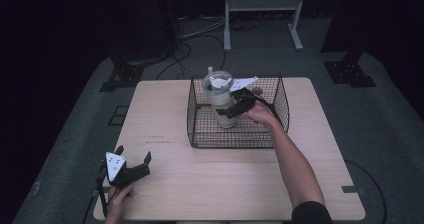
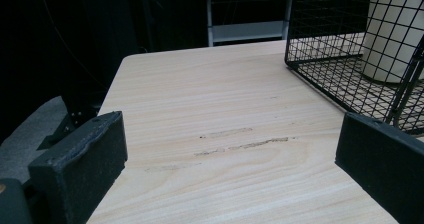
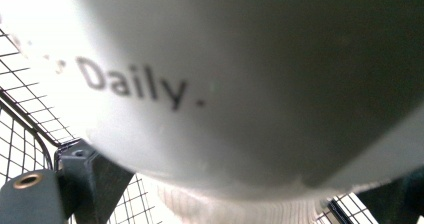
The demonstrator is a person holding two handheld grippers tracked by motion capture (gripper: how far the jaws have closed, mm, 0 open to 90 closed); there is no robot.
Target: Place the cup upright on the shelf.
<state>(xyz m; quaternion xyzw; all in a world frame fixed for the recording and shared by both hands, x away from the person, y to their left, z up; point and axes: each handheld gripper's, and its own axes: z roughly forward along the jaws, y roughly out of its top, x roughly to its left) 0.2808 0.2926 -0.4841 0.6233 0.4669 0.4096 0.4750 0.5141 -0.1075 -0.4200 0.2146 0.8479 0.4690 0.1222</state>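
A pale wood-grain tabletop point(image 1: 200, 184) with rounded corners stands on a grey floor point(image 1: 390, 119) in a dark room. Behind it, black cables point(image 1: 185, 54) trail across the floor, a white metal frame point(image 1: 262, 14) rises at the far side, and black stand feet point(image 1: 350, 71) sit to left and right. In the left gripper view, a few dark scuff marks point(image 2: 245, 143) streak the wood.

A black wire basket point(image 1: 280, 91) sits on the far middle of the tabletop. Inside it, toward its left side, stands an upright cream tumbler point(image 1: 220, 106) with a clear lid point(image 1: 218, 81). The right claw point(image 1: 234, 109) reaches into the basket from the right, its jaws clamped on either side of the tumbler's body, with the person's right hand point(image 1: 260, 114) behind it. In the right gripper view the tumbler's wall is pressed close to the lens, and the printed word "Daily." point(image 3: 140, 86) reads in dark letters; the print to its left is too blurred to make out.

The left claw point(image 1: 134, 156) rests at the near left corner of the tabletop, well apart from the basket, jaws spread wide with bare wood between them.
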